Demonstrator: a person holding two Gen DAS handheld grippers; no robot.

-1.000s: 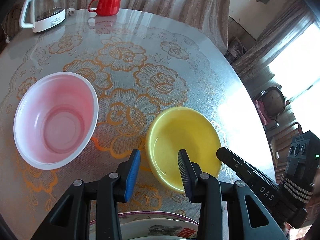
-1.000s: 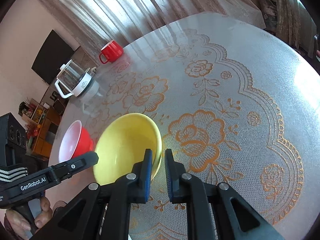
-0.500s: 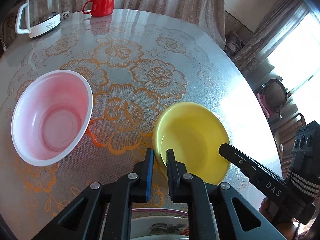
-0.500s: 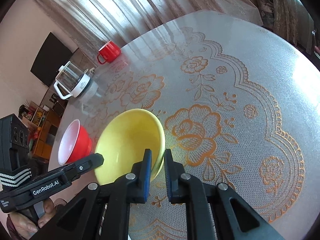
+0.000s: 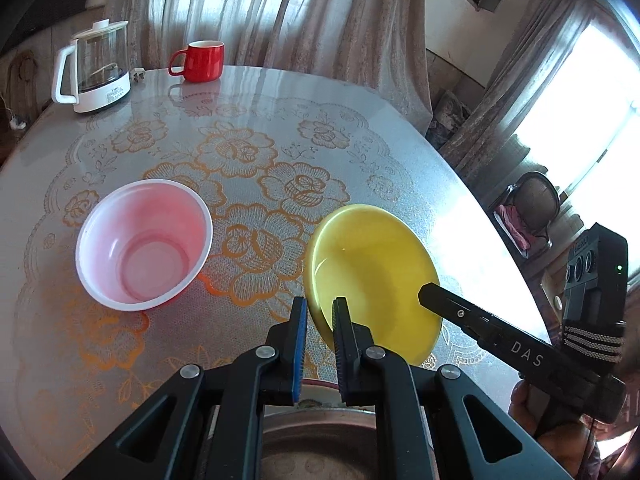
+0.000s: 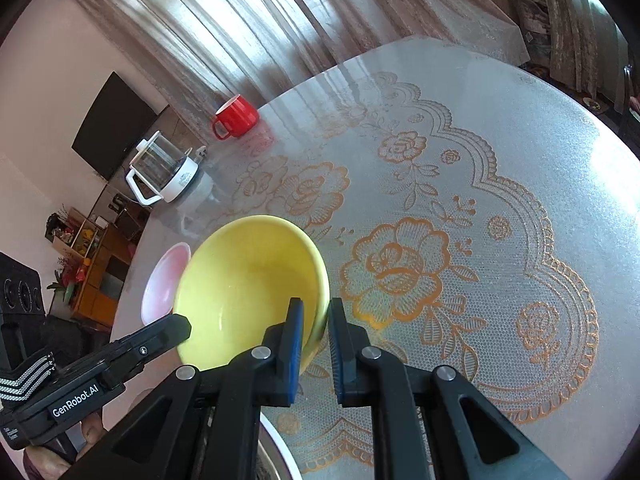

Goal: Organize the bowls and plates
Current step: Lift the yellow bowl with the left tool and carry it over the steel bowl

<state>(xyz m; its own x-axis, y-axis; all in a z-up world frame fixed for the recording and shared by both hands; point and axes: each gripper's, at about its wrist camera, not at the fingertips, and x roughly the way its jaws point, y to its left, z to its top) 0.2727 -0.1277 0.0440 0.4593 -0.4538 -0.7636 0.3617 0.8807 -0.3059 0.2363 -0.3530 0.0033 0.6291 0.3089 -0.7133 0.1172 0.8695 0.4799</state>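
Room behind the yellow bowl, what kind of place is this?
Most likely a home dining or living room: a round table with a lace-pattern cover, curtains over bright windows, and a wall-mounted screen above a cluttered cabinet.

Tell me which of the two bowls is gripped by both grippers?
The yellow bowl: both grippers pinch its rim. The pink bowl stands apart, untouched.

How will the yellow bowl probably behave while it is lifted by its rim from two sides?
The yellow bowl looks glazed and glossy, so its rim may slip between the pads. It seems stiff, likely ceramic, so probably breakable if dropped. The left gripper and right gripper pinch opposite sides of the rim, which should limit tipping.
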